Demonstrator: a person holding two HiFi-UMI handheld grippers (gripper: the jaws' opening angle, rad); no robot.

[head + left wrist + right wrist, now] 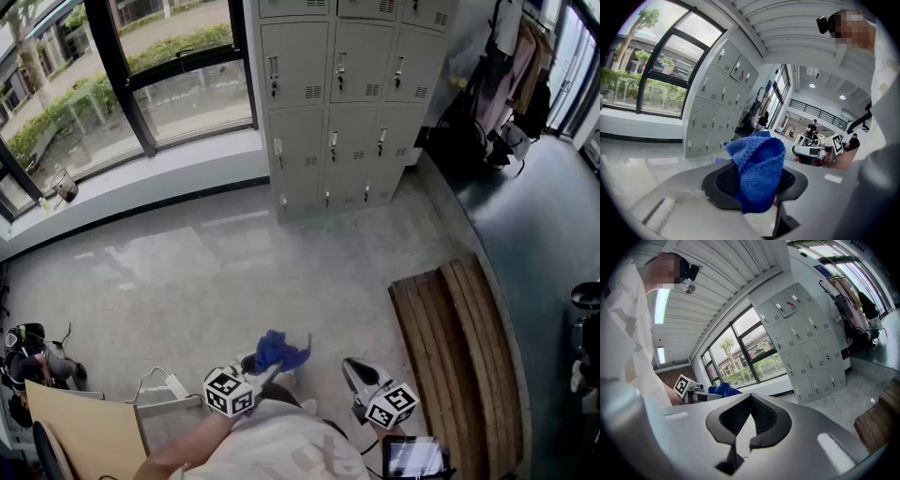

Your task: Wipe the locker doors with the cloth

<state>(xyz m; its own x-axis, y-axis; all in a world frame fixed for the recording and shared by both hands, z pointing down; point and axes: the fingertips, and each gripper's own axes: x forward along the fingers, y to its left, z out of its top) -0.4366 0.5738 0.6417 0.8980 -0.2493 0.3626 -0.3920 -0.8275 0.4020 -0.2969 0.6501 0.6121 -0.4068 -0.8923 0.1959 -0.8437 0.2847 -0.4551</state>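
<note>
A grey bank of lockers [342, 94] stands against the far wall, well away from both grippers; it also shows in the left gripper view [712, 110] and the right gripper view [806, 338]. My left gripper [266, 372] is shut on a bunched blue cloth [279, 352], held low near my body. In its own view the cloth [757, 171] bulges up between the black pads [724, 180]. The right gripper [354, 371] hangs beside it with its jaw tips together and nothing between them [750, 401]. The cloth [723, 390] shows at that view's left.
A wooden slat bench [459, 347] lies to the right on the floor. Coats hang on a rack [506, 84] at the back right. Large windows [122, 75] line the left wall. A cardboard sheet [84, 431] and a power strip [173, 384] lie lower left.
</note>
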